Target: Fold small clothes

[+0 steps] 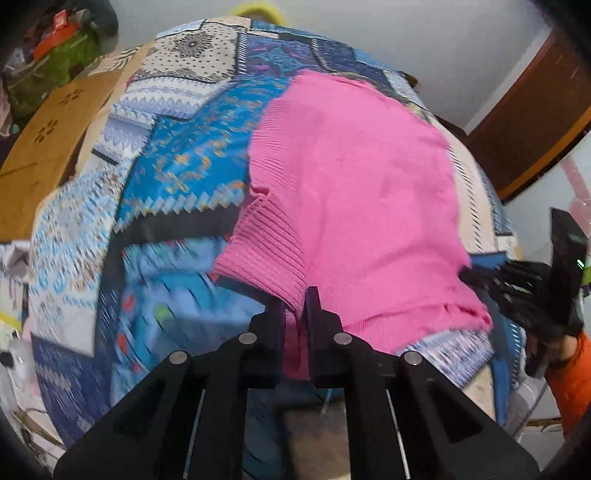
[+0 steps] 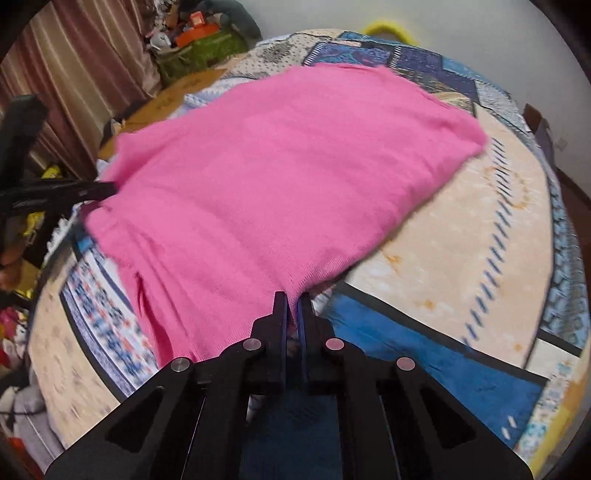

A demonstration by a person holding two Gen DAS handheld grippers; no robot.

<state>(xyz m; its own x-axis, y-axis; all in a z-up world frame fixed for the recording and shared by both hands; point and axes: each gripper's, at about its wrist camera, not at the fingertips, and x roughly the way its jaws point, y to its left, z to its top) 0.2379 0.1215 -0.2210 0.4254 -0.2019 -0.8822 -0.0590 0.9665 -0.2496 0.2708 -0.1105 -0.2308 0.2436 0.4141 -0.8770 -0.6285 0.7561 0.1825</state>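
A pink knit sweater point(image 1: 354, 192) lies spread on a blue patterned bedspread point(image 1: 184, 173). My left gripper point(image 1: 297, 302) is shut on its near ribbed corner. My right gripper point(image 2: 293, 299) is shut on the sweater's point(image 2: 280, 170) other near corner. The near edge hangs lifted between the two grippers, the far part rests on the bedspread point(image 2: 461, 236). The right gripper also shows in the left wrist view point(image 1: 480, 280) at the sweater's right edge. The left gripper shows in the right wrist view point(image 2: 99, 190) at its left edge.
A brown cardboard sheet point(image 1: 44, 147) lies on the bed's far left. A green box with clutter point(image 2: 199, 48) stands beyond it by a curtain point(image 2: 85, 62). A brown wooden door point(image 1: 535, 122) is at the right. A yellow ring point(image 2: 388, 29) shows behind the bed.
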